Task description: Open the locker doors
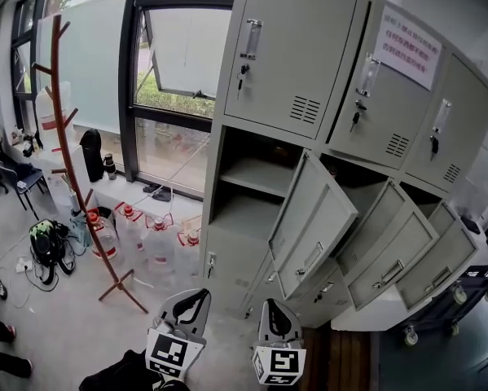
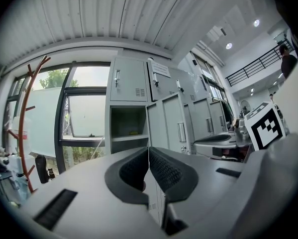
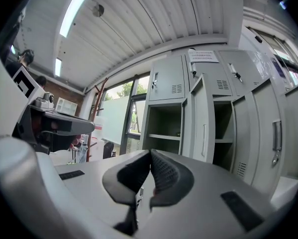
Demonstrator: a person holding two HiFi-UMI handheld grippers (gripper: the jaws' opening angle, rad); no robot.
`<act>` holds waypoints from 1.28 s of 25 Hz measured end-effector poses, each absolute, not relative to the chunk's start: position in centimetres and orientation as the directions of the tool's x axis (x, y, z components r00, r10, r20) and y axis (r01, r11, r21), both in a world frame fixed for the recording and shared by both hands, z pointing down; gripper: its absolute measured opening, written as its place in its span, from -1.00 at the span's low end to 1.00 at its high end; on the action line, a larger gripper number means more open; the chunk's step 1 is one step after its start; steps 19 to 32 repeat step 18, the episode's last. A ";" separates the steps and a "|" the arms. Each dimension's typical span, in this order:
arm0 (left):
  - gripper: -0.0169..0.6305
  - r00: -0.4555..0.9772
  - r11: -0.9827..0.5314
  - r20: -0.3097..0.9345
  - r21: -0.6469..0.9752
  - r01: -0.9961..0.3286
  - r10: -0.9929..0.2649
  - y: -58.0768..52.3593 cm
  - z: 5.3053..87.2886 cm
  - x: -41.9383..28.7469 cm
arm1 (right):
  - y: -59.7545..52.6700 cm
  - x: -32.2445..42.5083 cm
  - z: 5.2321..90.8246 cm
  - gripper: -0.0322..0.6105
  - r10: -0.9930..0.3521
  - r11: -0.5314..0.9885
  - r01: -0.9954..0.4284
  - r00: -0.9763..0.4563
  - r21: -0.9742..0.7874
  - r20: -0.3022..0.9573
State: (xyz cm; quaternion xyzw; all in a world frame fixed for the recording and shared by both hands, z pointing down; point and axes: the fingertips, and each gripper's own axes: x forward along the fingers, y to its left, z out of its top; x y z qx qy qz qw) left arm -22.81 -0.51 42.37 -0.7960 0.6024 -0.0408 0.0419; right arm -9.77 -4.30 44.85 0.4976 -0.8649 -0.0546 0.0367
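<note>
The grey locker block [image 1: 309,47] stands ahead, three columns wide. Its top-row doors are closed, each with a key in the lock. The three middle-row doors [image 1: 313,222] hang open toward me, baring shelves such as the left compartment [image 1: 252,177]. The bottom-left door [image 1: 227,267] is closed. My left gripper [image 1: 193,297] and right gripper [image 1: 274,306] are low in the head view, short of the lockers and touching nothing. The left gripper [image 2: 149,149] is shut and empty, facing the open compartment [image 2: 129,128]. The right gripper [image 3: 149,154] is likewise shut and empty, pointing at an open door [image 3: 201,118].
A red-brown coat rack [image 1: 64,137] stands left of the lockers by the window [image 1: 174,55]. Several water bottles [image 1: 146,235] and a backpack [image 1: 48,243] sit on the floor there. A wheeled cart [image 1: 439,308] is at the lower right. A paper notice [image 1: 406,47] is on the top middle door.
</note>
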 end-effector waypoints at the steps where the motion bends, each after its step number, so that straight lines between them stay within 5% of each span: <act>1: -0.87 0.268 -0.268 0.014 -0.115 -0.957 -0.963 -0.3 42.4 -22.9 | -4.2 -9.9 44.9 -0.85 -0.864 0.500 -0.856 -0.504 0.132 0.009; 32: -0.87 0.274 -0.274 0.011 -0.115 -0.955 -0.962 -0.2 42.5 -22.6 | -4.0 -9.3 44.6 -0.86 -0.870 0.489 -0.861 -0.493 0.139 0.003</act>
